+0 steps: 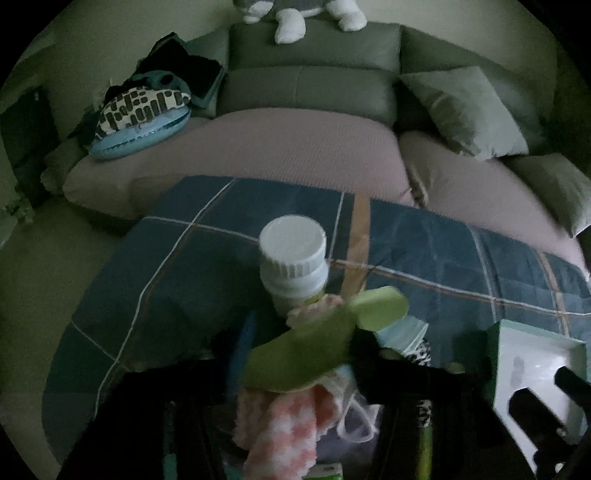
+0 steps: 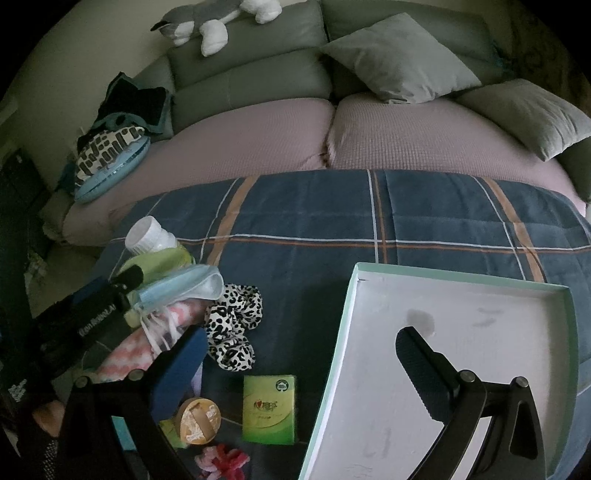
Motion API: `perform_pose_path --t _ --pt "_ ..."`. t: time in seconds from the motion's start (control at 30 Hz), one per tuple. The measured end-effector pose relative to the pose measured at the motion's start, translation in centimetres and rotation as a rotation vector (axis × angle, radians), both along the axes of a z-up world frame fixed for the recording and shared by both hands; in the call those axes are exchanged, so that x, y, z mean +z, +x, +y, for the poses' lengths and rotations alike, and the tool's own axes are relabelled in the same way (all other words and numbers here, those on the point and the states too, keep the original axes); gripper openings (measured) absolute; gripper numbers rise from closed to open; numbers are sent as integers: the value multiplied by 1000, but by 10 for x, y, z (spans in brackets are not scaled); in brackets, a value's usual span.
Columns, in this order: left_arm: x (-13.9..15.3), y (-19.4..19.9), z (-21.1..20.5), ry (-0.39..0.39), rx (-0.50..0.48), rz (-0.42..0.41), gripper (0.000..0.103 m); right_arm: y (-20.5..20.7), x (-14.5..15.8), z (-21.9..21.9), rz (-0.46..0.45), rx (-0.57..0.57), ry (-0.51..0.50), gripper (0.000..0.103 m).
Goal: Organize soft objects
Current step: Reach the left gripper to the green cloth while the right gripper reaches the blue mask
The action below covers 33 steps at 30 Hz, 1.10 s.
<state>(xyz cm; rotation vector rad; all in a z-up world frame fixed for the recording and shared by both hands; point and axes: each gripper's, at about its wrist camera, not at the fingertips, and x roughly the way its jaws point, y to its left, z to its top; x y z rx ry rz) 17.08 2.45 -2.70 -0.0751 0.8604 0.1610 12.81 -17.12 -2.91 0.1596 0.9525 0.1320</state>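
Note:
My left gripper [image 1: 295, 363] is shut on a green sock [image 1: 306, 350] and holds it over a pile of soft things. The pile holds a pink-and-white checked cloth [image 1: 284, 424], a blue face mask [image 1: 400, 330] and a leopard-print scrunchie [image 2: 234, 321]. In the right wrist view the left gripper [image 2: 122, 284] sits at the far left on the green sock [image 2: 159, 262]. My right gripper [image 2: 306, 354] is open and empty, its right finger over a white tray with a mint rim [image 2: 461, 280]. The tray also shows in the left wrist view [image 1: 532, 373].
A white-capped bottle [image 1: 293, 262] stands behind the pile on the blue plaid blanket [image 2: 369, 229]. A green packet [image 2: 269, 408], a tape roll [image 2: 197, 422] and a pink hair tie [image 2: 221, 461] lie near the front. A sofa with grey cushions [image 2: 399, 61] and a plush toy [image 2: 210, 18] is beyond.

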Motion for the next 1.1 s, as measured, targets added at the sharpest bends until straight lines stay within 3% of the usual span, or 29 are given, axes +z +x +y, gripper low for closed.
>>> perform_pose_path --t 0.13,0.4,0.47,0.5,0.6,0.8,1.1 --pt "-5 3 -2 -10 -36 8 29 0 -1 1 1 3 2 103" --pt "-17 7 -9 -45 -61 52 29 0 -3 3 10 9 2 103" --pt "-19 7 -8 -57 -59 54 21 0 -3 4 11 11 1 103" --pt "-19 6 -6 -68 -58 54 11 1 -3 5 11 12 1 103" --pt "-18 4 -1 -106 -49 44 5 1 -3 7 11 16 0 103" --pt "-15 -1 22 -233 0 1 4 2 -3 15 -5 50 40 103" --pt "-12 -11 52 -324 64 -29 4 13 -1 52 -48 163 120 99"
